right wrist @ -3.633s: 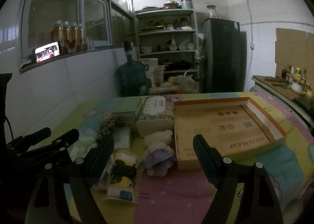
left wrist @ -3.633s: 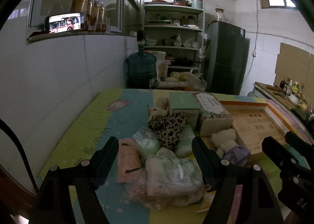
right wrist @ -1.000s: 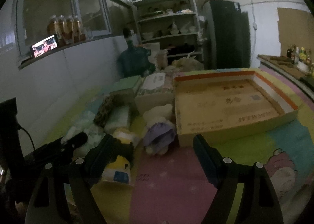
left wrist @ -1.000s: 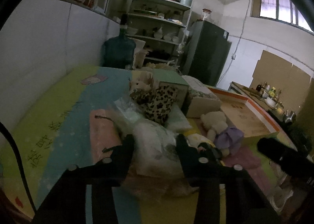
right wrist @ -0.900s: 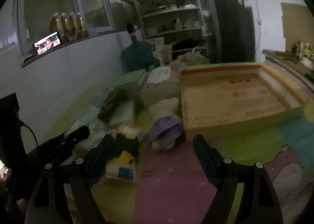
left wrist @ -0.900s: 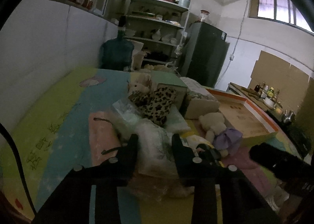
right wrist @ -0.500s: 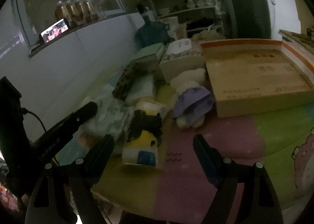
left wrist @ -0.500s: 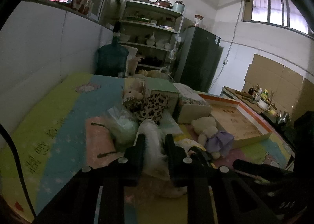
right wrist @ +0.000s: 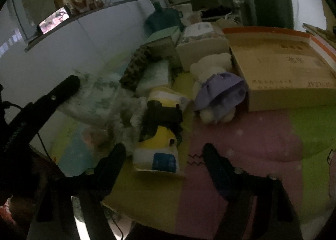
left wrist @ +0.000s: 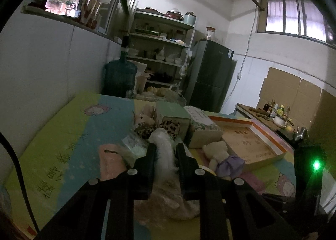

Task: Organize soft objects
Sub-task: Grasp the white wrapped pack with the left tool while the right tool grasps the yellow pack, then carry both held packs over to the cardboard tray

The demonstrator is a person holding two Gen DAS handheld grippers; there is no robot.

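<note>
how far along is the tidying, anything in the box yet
Nothing looks done: the cardboard box shows no soft things inside. In hand: the left gripper is shut on a white plastic pack; the right gripper, jaws closing, frames the yellow toy. The teddy bear, leopard cloth and other packs remain.

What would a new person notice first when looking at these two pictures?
First, the left tongs squeezing a white plastic-wrapped soft pack at the front of the pile on the colourful mat. Next, the right tongs, jaws closing, come around a yellow and black soft toy without gripping it. Beside it a white teddy in a purple dress lies against the shallow cardboard box.
</note>
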